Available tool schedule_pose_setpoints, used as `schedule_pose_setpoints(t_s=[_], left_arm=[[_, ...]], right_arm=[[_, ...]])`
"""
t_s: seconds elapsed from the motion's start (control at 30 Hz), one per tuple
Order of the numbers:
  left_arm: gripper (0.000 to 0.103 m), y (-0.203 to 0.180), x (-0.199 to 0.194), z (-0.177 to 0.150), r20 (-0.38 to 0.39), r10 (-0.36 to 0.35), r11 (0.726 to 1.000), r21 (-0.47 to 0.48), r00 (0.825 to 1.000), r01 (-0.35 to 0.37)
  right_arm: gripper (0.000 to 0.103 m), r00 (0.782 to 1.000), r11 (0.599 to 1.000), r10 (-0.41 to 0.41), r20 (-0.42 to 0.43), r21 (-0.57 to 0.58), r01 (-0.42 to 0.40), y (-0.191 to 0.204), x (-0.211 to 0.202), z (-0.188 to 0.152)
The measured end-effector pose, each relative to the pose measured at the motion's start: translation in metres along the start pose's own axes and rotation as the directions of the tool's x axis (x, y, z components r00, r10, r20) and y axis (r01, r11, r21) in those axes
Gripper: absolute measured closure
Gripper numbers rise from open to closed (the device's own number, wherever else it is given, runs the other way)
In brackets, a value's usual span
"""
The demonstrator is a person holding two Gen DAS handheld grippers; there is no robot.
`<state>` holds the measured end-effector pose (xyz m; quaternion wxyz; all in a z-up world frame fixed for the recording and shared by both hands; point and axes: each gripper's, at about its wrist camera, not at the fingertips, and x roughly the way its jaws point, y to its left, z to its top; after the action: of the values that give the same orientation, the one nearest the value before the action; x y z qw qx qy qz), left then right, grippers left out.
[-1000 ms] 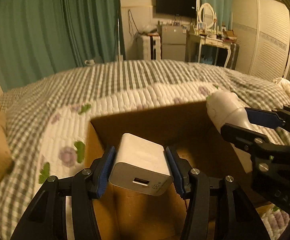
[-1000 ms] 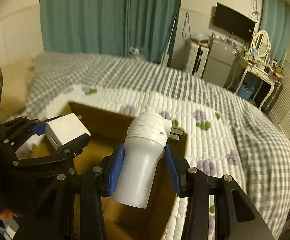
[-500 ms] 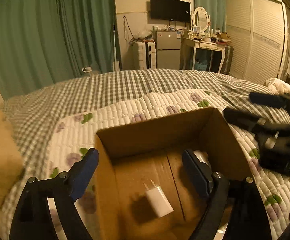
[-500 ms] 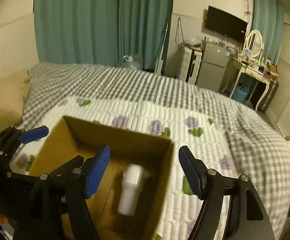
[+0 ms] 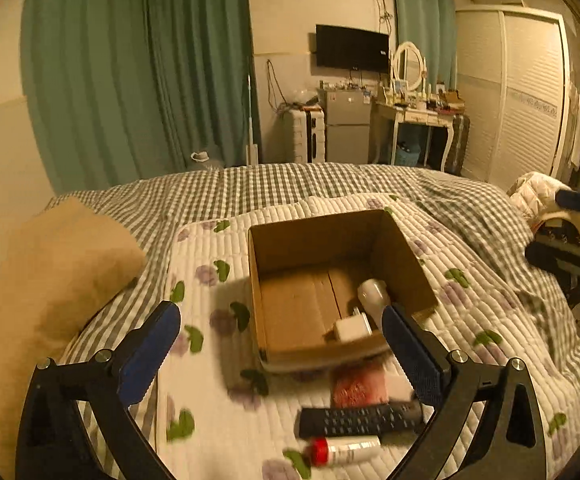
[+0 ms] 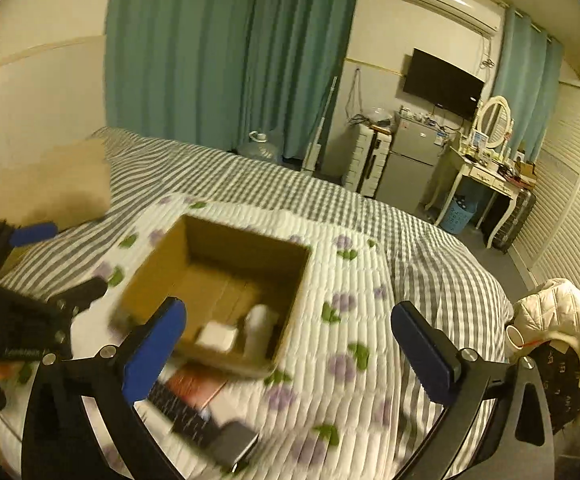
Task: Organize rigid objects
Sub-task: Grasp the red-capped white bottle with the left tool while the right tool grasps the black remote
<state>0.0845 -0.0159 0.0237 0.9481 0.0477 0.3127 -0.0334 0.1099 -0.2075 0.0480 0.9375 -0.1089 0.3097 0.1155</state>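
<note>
Cardboard box [image 5: 409, 264] is seen already loaded with white charger [image 5: 351, 329] and white plug adapter [image 5: 373, 294], while remote control [image 5: 357, 420], red-capped tube [image 5: 343, 449] and red packet [image 5: 359, 388] are left outside, left gripper [image 5: 282, 354] and right gripper [image 6: 290, 356] both spread empty.

The cardboard box [image 5: 329, 264] is coloured brown. A white charger [image 5: 351, 328] and a white plug adapter [image 5: 373, 294] are shown. The quilted mat [image 5: 210, 360] is white, printed with purple flowers and green leaves. The bedspread [image 5: 290, 184] is checked grey and white. The remote control [image 5: 357, 420] is black; the curtains [image 5: 130, 72] are teal.
</note>
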Motion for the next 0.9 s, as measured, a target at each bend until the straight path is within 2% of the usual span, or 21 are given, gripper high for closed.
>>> schedule_pose_setpoints(t_s=[0.1,0.2,0.4,0.5,0.57,0.7,0.9], left_arm=[[0.000,-0.002,-0.015,-0.020,0.004,-0.024,0.999,-0.031,1.000,0.024],[0.000,-0.006,-0.011,-0.044,-0.013,-0.015,0.999,-0.052,1.000,0.014],[0.000,-0.016,0.041,-0.107,-0.176,-0.016,0.998,-0.069,0.984,0.004],[0.000,-0.027,0.062,-0.134,-0.234,-0.017,0.999,-0.040,0.972,0.008],[0.000,-0.033,0.071,-0.145,-0.260,-0.029,0.999,-0.032,0.965,0.021],[0.000,-0.050,0.087,-0.160,-0.305,-0.043,0.999,-0.001,0.951,0.044],[0.000,-0.068,0.112,-0.167,-0.355,-0.026,0.999,0.034,0.934,0.041]], right_arm=[[0.000,1.000,1.000,0.021,-0.015,0.009,-0.021,0.015,-0.017,-0.030],[0.000,0.999,1.000,0.019,-0.033,0.011,-0.019,0.027,-0.017,-0.060],[0.000,0.985,0.996,0.052,-0.163,0.078,-0.040,0.035,0.029,-0.125],[0.000,0.973,0.998,0.025,-0.230,0.070,-0.009,0.038,0.057,-0.147],[0.000,0.965,0.997,0.029,-0.260,0.074,-0.010,0.037,0.067,-0.155],[0.000,0.963,0.994,0.047,-0.264,0.104,-0.020,0.031,0.069,-0.158],[0.000,0.961,0.994,0.041,-0.275,0.110,-0.011,0.030,0.073,-0.162]])
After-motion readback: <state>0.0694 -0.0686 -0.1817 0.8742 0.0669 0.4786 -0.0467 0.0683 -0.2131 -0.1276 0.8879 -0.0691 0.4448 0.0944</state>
